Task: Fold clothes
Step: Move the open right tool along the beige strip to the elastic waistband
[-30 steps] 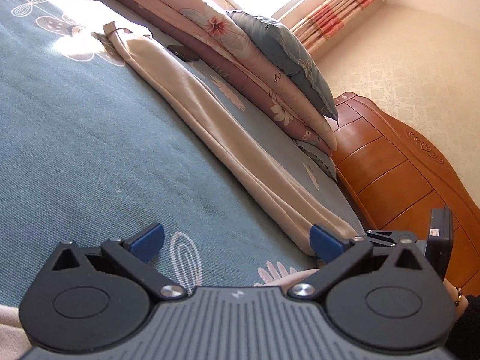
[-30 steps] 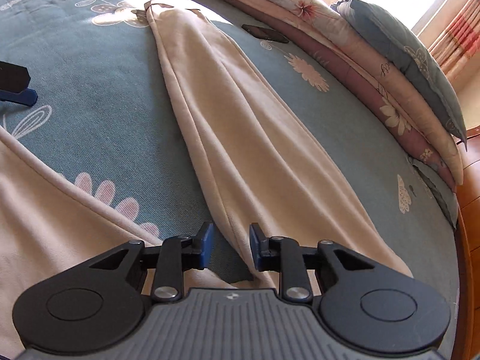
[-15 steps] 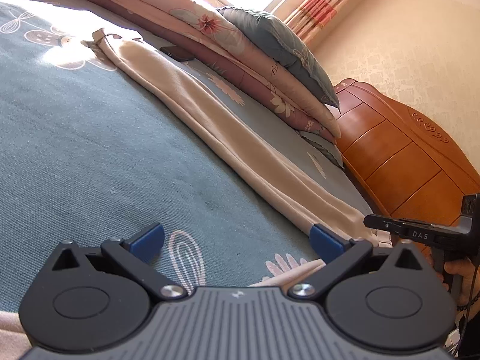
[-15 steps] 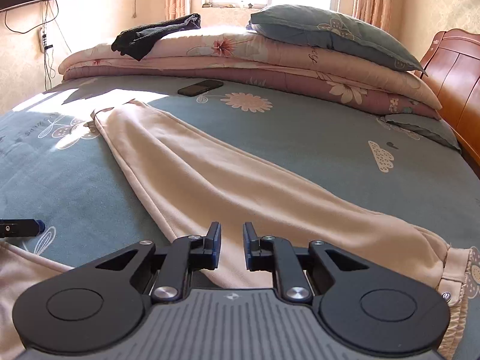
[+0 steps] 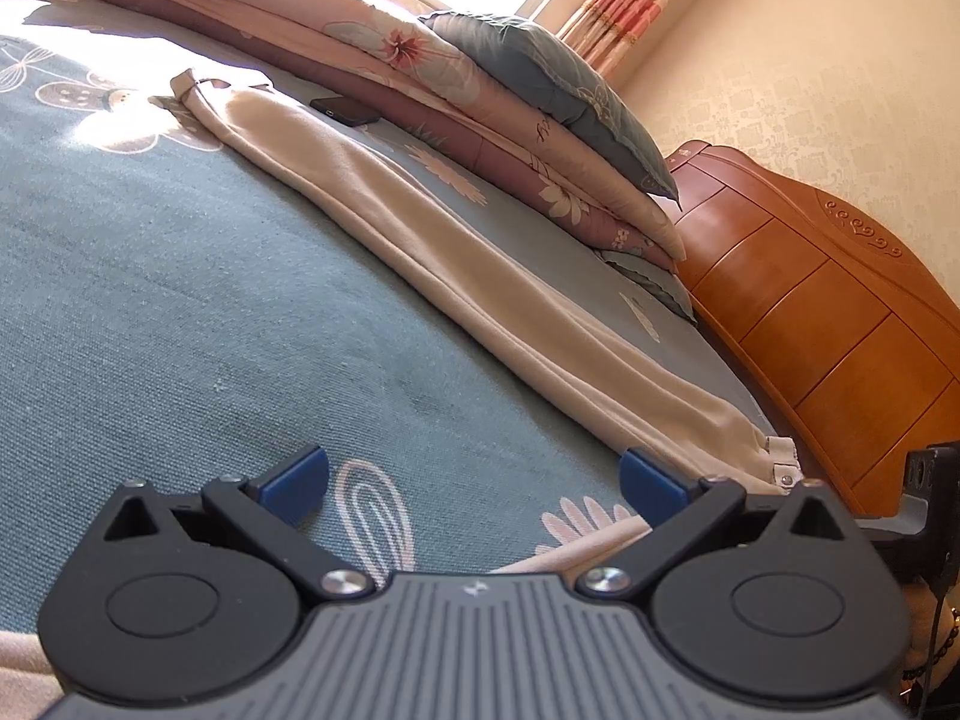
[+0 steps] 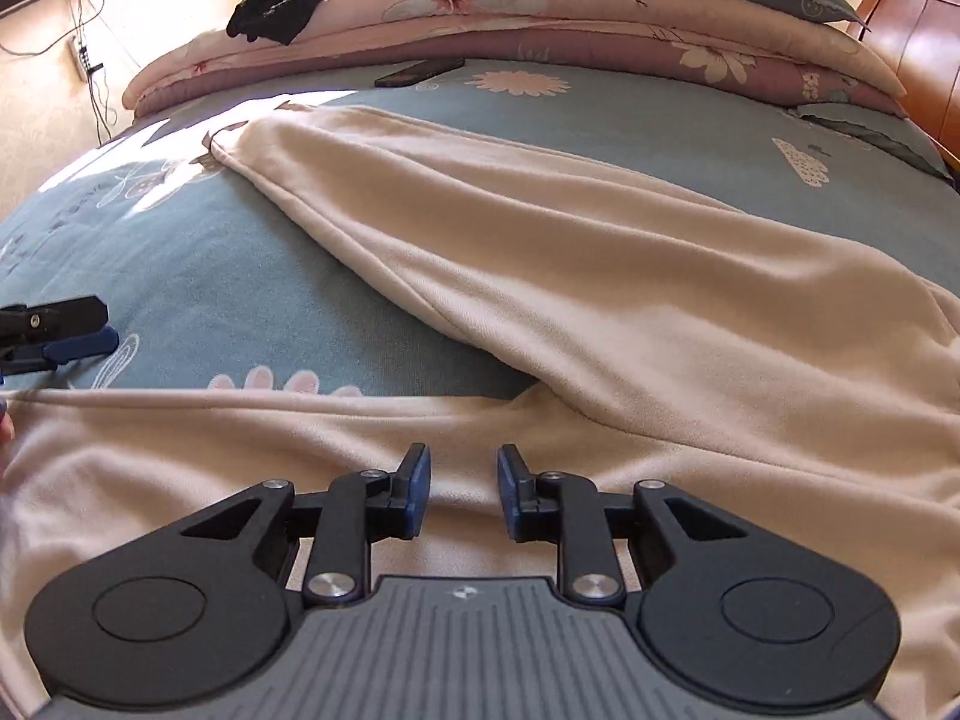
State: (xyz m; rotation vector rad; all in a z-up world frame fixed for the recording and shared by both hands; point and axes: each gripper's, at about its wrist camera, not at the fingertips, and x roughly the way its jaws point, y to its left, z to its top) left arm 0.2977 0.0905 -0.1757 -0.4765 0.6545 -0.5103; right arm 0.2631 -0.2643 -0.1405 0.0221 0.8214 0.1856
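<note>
Cream-coloured trousers (image 6: 600, 276) lie spread on the blue-green bed sheet (image 6: 228, 276), one leg running toward the far corner and the other across the near edge. In the left wrist view that far leg (image 5: 432, 252) stretches diagonally, its cuff near the right fingertip. My left gripper (image 5: 474, 477) stands wide open over bare sheet, nothing between its fingers. My right gripper (image 6: 463, 489) hovers just over the near trouser cloth, its jaws opening with a narrow gap and no cloth pinched between them. The left gripper's fingers (image 6: 72, 330) show at the left edge of the right wrist view.
Folded floral quilts (image 6: 540, 18) and a blue pillow (image 5: 552, 84) are stacked along the far side, with a black garment (image 6: 300, 0) on top. A dark phone (image 6: 420, 72) lies on the sheet. A wooden headboard (image 5: 810, 300) bounds the right.
My right gripper has rolled and swung level across the bed to hang over the near trouser cloth; its jaws narrowed, then widened. My left gripper rolled slightly and stayed open.
</note>
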